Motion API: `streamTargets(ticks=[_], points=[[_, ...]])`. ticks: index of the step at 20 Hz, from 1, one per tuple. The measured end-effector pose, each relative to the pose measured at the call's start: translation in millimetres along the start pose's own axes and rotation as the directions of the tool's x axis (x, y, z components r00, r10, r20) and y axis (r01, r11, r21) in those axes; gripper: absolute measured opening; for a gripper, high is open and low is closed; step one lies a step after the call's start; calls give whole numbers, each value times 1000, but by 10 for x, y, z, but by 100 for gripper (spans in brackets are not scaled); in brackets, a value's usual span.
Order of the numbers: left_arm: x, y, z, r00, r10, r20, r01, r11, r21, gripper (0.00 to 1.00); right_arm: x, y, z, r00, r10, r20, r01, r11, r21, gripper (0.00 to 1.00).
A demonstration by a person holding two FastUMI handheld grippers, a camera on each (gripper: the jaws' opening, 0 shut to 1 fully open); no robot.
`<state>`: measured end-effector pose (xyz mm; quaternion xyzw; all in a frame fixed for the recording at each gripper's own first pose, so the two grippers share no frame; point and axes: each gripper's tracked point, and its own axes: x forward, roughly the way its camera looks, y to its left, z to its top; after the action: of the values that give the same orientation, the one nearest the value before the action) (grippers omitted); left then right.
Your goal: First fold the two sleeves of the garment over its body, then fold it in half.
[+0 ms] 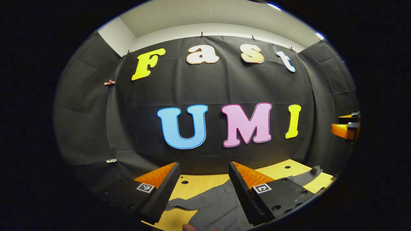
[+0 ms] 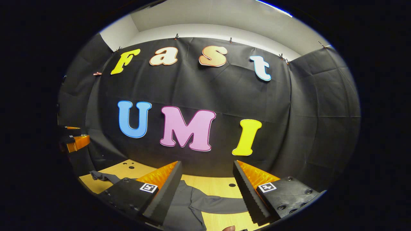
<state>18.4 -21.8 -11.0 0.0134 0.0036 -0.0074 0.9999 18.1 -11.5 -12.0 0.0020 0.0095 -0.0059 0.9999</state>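
Observation:
A dark grey garment (image 1: 214, 207) lies spread on the wooden table (image 1: 199, 184). One sleeve (image 1: 179, 203) runs out to the left and another sleeve (image 1: 309, 175) reaches toward the far right. My left gripper (image 1: 203, 189) hangs open above the garment, nothing between its fingers. In the right gripper view the same garment (image 2: 188, 205) lies below my right gripper (image 2: 208, 189), which is also open and holds nothing. A sleeve (image 2: 221, 205) stretches right under it, and the other sleeve (image 2: 100, 175) lies at the far left. The other gripper (image 1: 346, 127) shows at the right edge of the left gripper view, and the other gripper (image 2: 73, 141) at the left edge of the right gripper view.
The table (image 2: 212, 185) has small round holes (image 2: 232, 185) in its top and ends at the black cloth wall (image 1: 224, 86) close behind. A fingertip (image 1: 190, 227) peeks in at the bottom edge of the left gripper view.

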Motion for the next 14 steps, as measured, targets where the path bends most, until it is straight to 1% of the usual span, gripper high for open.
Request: streamTargets(ticks=[4,7,11,14], points=[[76,-82,-33,1000,-3,-4,3,1000,4,95,89,-97,-74,1000,-14,-13,14,1000,0,97],[133,-181,-84,1000,-8,-13,8,1000,7,95,212,-324,-272,997,-46,-65,46,999,-6,98],[232,-346,-164,999,-8,-33,9,1000,15,95,440,-864,-593,985,-112,-132,116,993,25,98],[316,-491,-183,999,-4,-41,5,1000,25,95,645,-1345,-963,965,-166,-201,172,985,16,98]])
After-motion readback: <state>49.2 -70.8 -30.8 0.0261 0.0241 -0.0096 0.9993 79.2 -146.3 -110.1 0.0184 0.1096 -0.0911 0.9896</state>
